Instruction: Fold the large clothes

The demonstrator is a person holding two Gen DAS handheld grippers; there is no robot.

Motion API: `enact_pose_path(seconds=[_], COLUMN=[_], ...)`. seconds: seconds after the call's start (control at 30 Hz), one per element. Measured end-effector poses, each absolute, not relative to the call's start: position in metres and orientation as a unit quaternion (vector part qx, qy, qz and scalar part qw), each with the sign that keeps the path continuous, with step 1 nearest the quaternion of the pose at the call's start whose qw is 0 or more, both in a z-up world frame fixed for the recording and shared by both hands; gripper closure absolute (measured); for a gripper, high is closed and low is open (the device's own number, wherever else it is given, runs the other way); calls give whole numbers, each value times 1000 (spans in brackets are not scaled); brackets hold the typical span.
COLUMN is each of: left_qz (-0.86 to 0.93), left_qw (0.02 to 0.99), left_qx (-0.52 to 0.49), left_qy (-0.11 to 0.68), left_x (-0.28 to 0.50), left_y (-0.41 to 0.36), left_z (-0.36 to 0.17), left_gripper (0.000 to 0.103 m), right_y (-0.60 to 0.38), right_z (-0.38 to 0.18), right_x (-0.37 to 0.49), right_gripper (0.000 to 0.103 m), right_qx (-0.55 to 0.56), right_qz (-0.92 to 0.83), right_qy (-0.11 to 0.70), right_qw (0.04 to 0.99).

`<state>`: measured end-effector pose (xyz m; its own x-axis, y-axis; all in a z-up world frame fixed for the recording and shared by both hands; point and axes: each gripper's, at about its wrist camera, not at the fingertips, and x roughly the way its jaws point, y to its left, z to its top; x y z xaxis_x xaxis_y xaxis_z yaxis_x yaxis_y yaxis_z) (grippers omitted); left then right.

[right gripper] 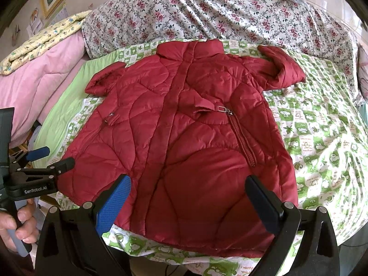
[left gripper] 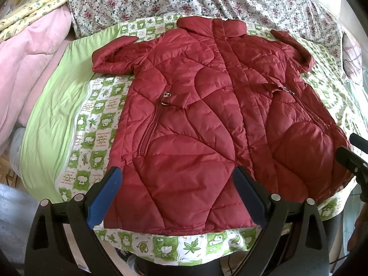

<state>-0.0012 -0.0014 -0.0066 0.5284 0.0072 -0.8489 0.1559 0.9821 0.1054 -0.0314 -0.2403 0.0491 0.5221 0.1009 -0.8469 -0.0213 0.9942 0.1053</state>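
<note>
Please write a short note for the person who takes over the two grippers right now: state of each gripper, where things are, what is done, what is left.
Left gripper: open, empty, above the hem.
Right gripper: open, empty, above the hem.
Dark red quilted jacket: flat, front up, on the green-and-white patterned quilt, collar at the far side, both sleeves bent up at the shoulders.
Done: jacket spread out.
Left: all folds.

White lettering reading "GenRobot.AI" stands on the black body of the left gripper [right gripper: 39,158], seen at the left edge of the right wrist view. On the green-and-white quilt [right gripper: 322,138], near the bottom edge, small print begins "I want"; the rest, and the other squares' print, is too small to read.
</note>
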Motion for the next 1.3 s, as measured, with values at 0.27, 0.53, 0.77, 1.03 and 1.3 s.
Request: enact_pose_path(seconds=[0.27,0.53,0.77,1.03,1.3], left_qz=[-40,-32,-52,-59,-67], left_qw=[868,860,880,877,870], left_qx=[93,107,70,66,57], left_qy=[486,497,467,471,485], left_x=[0,2,5,10,20], left_y=[-3,-4,-5,-7,-7], left_z=[-6,-5,-6,-10,-16], left_gripper=[5,5,5,5,5], right_y=[-239,-238,-239,-239,-248], right_z=[49,47,47,43,40], right_x=[-30,-27,-27,-21,-10], right_gripper=[3,3,3,3,3], right_qx=[40,30,30,13,2], right_qz=[34,31,31,26,15], right_qy=[491,486,490,482,489], right_qw=[869,873,871,876,872])
